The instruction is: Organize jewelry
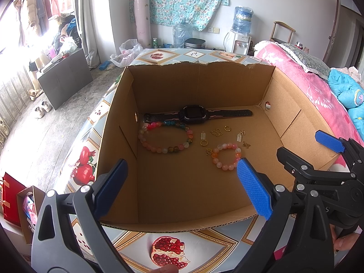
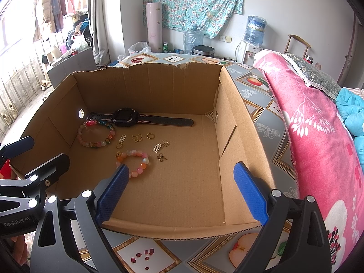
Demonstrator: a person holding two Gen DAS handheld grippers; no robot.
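Observation:
A shallow cardboard box (image 1: 200,84) (image 2: 147,84) holds the jewelry. At its back lies a black watch (image 1: 195,114) (image 2: 127,118). A large multicoloured bead bracelet (image 1: 166,137) (image 2: 95,134) lies at the left, a small pink-orange bead bracelet (image 1: 226,156) (image 2: 134,161) nearer the front. Several small gold charms (image 1: 216,133) (image 2: 136,138) are scattered between them. My left gripper (image 1: 182,186) hangs open over the box's front edge, empty. My right gripper (image 2: 180,191) is open too, empty, just behind the small bracelet. Each wrist view shows the other gripper at its side.
The box rests on a table with a fruit-patterned cloth (image 1: 168,250) (image 2: 145,252). A bed with a pink blanket (image 2: 318,136) (image 1: 307,84) runs along the right. Red gift bags (image 1: 11,200) stand on the floor at the left.

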